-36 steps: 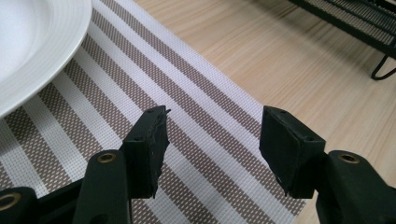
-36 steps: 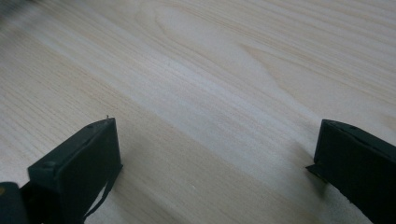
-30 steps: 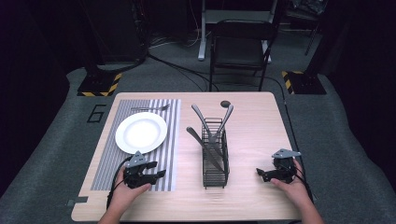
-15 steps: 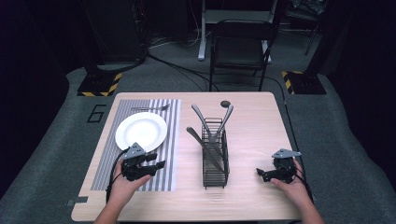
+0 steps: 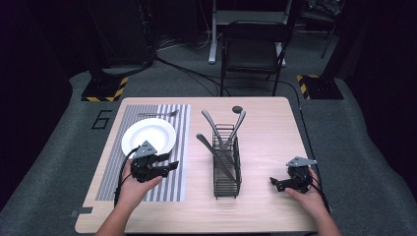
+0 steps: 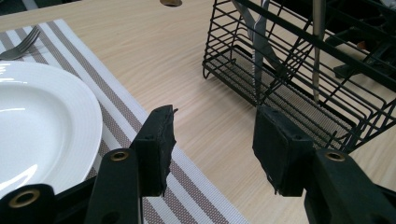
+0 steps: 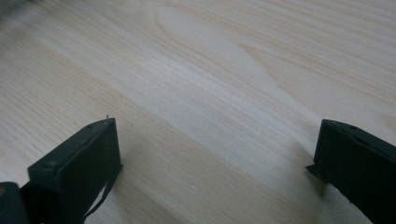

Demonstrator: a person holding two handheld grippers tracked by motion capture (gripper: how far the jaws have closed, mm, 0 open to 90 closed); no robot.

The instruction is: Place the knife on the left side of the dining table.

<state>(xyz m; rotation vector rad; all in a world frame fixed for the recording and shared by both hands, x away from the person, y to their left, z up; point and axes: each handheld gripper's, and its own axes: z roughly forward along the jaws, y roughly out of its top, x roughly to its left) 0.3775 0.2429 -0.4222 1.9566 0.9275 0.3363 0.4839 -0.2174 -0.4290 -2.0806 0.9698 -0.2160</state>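
We see a light wooden table [image 5: 265,142] standing on grey carpet. On its left part lies a striped placemat [image 5: 182,147], and on that a white plate [image 5: 147,135] with a fork [image 5: 157,114] beyond it. Near the middle stands a black wire caddy [image 5: 226,167] holding cutlery. A small dark round spot [image 5: 237,109] sits near the far edge.

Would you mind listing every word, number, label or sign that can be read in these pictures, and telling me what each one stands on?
"6": a large dark numeral on the grey floor mat, just left of the table.
Yellow-and-black hazard stripes, with no wording, mark two floor plates beyond the table.
No readable text stands on the plate, the striped placemat, the wire caddy or the cutlery.
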